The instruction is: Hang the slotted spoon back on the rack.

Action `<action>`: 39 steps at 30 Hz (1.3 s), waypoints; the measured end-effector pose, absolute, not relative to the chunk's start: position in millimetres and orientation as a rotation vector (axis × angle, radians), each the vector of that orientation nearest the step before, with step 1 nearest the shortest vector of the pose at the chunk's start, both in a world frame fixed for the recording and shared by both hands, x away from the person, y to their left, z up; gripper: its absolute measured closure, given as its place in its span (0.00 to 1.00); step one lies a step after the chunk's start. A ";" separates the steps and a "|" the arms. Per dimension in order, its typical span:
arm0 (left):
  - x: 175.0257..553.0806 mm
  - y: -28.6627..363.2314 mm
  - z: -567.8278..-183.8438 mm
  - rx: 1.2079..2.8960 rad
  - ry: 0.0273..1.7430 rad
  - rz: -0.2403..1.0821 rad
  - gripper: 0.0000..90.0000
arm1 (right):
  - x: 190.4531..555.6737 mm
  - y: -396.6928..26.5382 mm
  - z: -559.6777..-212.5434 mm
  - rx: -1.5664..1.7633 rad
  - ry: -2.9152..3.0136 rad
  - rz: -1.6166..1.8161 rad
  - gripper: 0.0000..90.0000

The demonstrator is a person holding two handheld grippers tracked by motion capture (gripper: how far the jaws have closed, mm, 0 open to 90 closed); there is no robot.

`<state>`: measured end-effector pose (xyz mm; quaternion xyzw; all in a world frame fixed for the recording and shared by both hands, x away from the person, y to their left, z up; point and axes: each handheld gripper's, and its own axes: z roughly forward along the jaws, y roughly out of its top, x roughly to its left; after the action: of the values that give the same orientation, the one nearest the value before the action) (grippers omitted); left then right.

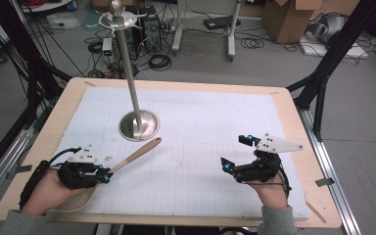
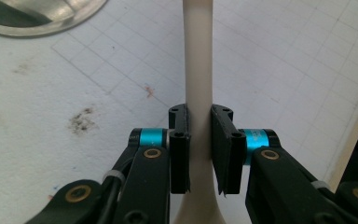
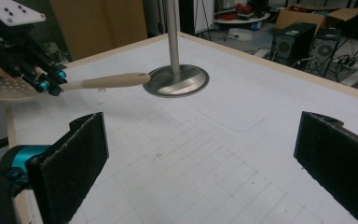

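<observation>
A pale wooden slotted spoon [image 1: 136, 155] lies across the near left of the white gridded mat, handle toward the metal stand. My left gripper [image 1: 105, 176] is shut on its handle near the bowl; in the left gripper view the handle [image 2: 198, 70] runs up between the two pads [image 2: 179, 149]. In the right gripper view the spoon [image 3: 105, 81] is held level just over the mat, its perforated bowl [image 3: 7, 88] behind the left gripper [image 3: 51, 86]. My right gripper [image 1: 236, 153] hovers at the near right, open, with nothing between its pads [image 3: 77, 158].
A metal stand with a round base [image 1: 138, 125] and tall pole [image 1: 126, 58] rises at the mat's left centre, just beyond the spoon handle's tip. The wooden table edge [image 1: 176, 83] frames the mat. Cables, boxes and black frame legs lie on the floor beyond.
</observation>
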<state>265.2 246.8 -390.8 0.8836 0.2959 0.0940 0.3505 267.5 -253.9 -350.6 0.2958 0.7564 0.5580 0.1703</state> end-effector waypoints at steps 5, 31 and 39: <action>268.9 254.3 -384.2 2.271 0.765 0.269 0.86 | 267.4 -255.6 -350.4 0.845 2.141 1.589 0.02; 286.3 291.9 -354.8 2.139 0.786 0.304 0.86 | 263.9 -265.3 -351.1 0.836 2.114 1.623 0.02; 289.1 301.6 -342.1 2.104 0.780 0.331 0.86 | 263.4 -266.0 -350.9 0.826 2.110 1.629 0.02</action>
<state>289.1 301.6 -342.1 0.8406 0.3117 0.1323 0.4228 263.4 -266.0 -350.9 0.2916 0.7443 0.5748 0.1746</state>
